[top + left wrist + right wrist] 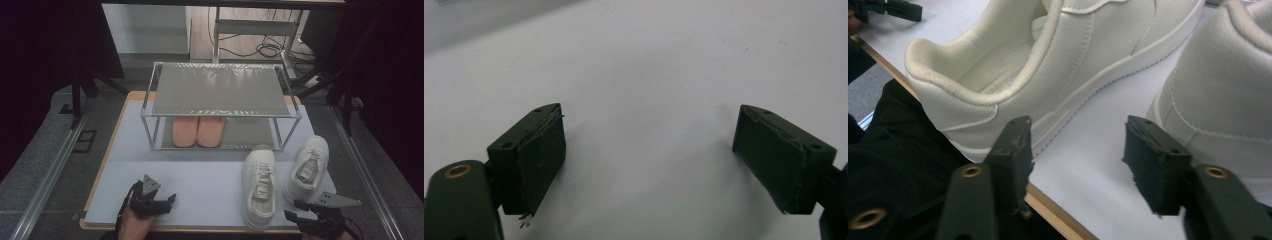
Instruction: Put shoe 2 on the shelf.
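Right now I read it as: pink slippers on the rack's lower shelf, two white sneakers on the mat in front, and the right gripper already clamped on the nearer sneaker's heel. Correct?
Not quite. The right gripper is not clamped on anything: the right gripper view shows its jaws apart over bare mat, between the nearer sneaker and the other sneaker. The pink slippers on the rack's lower shelf are as you said.

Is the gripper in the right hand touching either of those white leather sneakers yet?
Apart. The right gripper view shows the right gripper open over bare table, with the near white sneaker beyond one jaw and the other white sneaker beside the other.
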The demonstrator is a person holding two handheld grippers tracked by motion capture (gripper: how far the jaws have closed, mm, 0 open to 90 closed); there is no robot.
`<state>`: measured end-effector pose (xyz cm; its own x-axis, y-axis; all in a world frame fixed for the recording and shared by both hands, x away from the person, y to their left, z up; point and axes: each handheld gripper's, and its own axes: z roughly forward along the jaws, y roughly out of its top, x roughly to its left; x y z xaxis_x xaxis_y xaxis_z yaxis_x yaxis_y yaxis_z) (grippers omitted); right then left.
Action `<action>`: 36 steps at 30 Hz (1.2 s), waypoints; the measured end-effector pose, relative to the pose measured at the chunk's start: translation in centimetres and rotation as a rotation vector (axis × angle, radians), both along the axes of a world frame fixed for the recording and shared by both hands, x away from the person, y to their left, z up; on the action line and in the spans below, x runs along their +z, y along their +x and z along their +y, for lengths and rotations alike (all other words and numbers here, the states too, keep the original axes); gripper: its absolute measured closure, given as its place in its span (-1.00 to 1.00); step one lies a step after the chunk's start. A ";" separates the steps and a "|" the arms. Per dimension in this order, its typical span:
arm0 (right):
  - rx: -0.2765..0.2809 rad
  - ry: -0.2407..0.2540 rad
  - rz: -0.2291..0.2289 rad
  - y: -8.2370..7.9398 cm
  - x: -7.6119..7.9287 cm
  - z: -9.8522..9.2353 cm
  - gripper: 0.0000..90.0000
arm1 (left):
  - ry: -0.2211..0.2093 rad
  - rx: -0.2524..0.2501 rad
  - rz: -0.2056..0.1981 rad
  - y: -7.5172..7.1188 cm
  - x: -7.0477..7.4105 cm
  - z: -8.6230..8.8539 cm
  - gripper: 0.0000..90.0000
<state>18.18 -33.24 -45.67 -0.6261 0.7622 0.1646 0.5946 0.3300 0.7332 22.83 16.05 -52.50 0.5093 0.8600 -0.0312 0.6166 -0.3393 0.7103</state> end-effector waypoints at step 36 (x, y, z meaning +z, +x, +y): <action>-0.013 -0.135 0.014 8.5 5.2 3.2 1.00 | -0.004 0.003 -0.002 0.0 0.0 0.0 -0.69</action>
